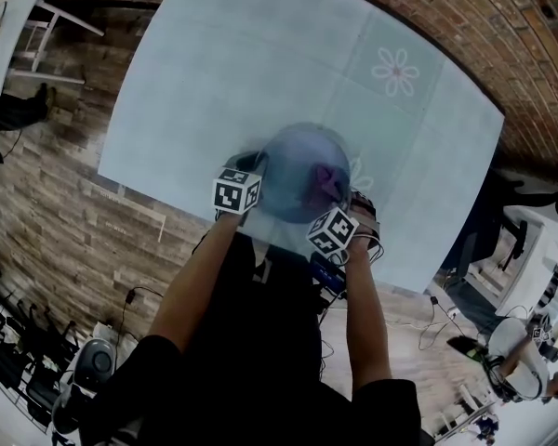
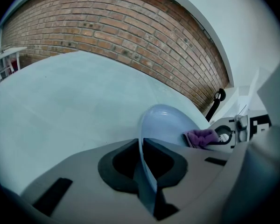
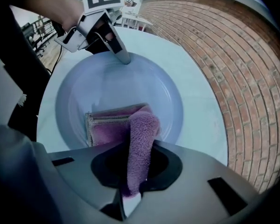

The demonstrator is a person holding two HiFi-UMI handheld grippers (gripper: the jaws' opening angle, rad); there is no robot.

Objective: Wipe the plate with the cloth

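Your left gripper [image 2: 147, 181] was clamped on the left rim of the plate [image 2: 165, 125], which was at the near edge of the table [image 1: 260, 54]. Your right gripper [image 3: 133, 190] pinched a fold of the purple cloth [image 3: 142, 134], the rest lying inside the plate. Wiping seemed under way, though how much surface remained couldn't be judged.

We've got the head view looking steeply down on the table [image 1: 214, 54] from above. Both gripper views sit close behind their jaws, roughly facing each other across the plate [image 1: 293, 170], which all three share.
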